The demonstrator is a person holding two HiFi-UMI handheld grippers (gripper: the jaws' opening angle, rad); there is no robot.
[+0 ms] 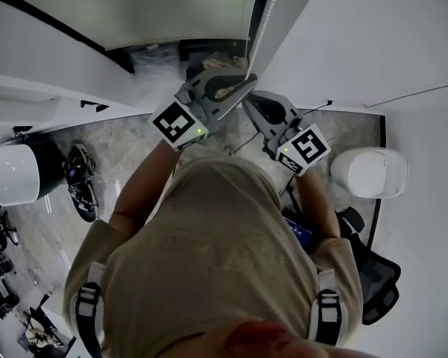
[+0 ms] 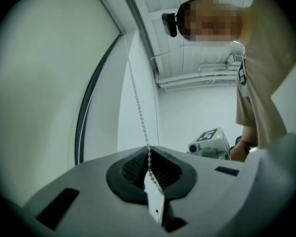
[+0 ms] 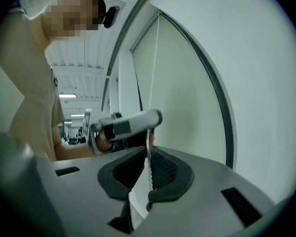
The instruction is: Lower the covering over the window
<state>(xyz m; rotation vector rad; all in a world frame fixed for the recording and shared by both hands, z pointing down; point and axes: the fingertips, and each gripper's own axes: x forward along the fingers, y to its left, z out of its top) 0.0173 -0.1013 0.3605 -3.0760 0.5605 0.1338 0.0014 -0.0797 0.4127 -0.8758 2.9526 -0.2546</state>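
Though the head view blurs the jaw tips against the window frame, the gripper views show them. The left gripper point(image 2: 149, 149) points level, clamped on the bead chain point(image 2: 137, 102) beside the blind's point(image 2: 39, 93) edge. The right gripper point(image 3: 149, 149), also level, pinches the chain lower down.

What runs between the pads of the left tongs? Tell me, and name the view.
The white bead chain runs between them, pinched by the closed left tongs; the left gripper view shows it.
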